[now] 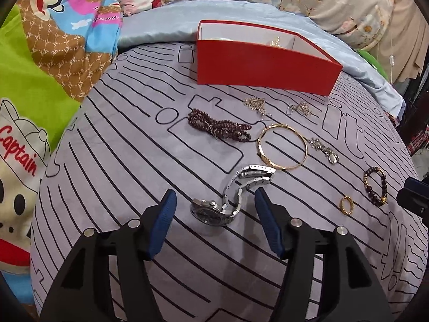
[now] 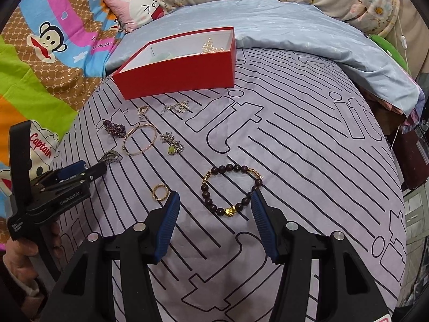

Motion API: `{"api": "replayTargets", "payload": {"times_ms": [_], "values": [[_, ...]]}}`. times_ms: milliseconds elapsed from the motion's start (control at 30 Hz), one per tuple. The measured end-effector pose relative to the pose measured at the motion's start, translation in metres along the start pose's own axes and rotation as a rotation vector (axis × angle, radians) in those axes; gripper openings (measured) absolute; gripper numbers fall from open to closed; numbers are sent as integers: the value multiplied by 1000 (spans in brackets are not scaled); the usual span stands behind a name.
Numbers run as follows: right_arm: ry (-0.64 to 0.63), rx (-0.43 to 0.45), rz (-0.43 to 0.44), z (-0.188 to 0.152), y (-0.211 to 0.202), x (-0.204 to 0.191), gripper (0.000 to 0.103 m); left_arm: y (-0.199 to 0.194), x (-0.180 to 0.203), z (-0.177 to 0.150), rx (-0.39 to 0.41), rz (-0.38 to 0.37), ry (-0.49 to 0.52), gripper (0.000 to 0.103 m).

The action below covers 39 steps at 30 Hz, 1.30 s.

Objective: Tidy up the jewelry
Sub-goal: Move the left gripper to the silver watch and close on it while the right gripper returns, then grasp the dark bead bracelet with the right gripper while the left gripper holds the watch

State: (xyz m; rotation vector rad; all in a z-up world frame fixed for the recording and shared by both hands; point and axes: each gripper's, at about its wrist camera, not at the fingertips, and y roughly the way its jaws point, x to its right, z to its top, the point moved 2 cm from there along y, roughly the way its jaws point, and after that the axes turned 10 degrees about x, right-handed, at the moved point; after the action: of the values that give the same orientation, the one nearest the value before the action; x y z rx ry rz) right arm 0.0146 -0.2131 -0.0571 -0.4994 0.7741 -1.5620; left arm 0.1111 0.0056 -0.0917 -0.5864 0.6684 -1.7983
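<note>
On the grey bedspread [image 1: 134,187], one silver watch [image 1: 228,198] lies between the spread left gripper [image 1: 214,201]; one dark bead bracelet [image 2: 232,189] sits between the spread right gripper [image 2: 214,201]. One red box [image 1: 262,61] stands at the far edge.

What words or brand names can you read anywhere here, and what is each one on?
"Captain": red lettering on the cartoon quilt.
"GenRobot.AI": side of the left hand-held gripper.
Small white print lower on that gripper's body: too small to read.
Lettering on the quilt's pink stripe: blurred.
Sheet shows outlined letter shapes, no clear word.
</note>
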Motion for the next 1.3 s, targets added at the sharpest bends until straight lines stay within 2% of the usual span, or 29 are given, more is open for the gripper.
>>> {"api": "replayTargets", "payload": {"times_ms": [100, 267, 333, 800, 933, 1300], "values": [[1, -1, 1, 0, 0, 0, 54, -2, 5, -5, -4, -1, 9, 52], [8, -10, 1, -1, 3, 1, 54, -7, 9, -7, -13, -16, -20, 33], [9, -15, 1, -3, 4, 2, 54, -9, 10, -9, -23, -28, -36, 30], [50, -44, -9, -10, 20, 18, 54, -20, 24, -15, -50, -62, -91, 28], [73, -36, -20, -5, 24, 25, 48, -24, 22, -9, -42, -68, -106, 28], [75, -53, -60, -1, 43, 35, 17, -33, 22, 2, -23, -82, -122, 28]]}}
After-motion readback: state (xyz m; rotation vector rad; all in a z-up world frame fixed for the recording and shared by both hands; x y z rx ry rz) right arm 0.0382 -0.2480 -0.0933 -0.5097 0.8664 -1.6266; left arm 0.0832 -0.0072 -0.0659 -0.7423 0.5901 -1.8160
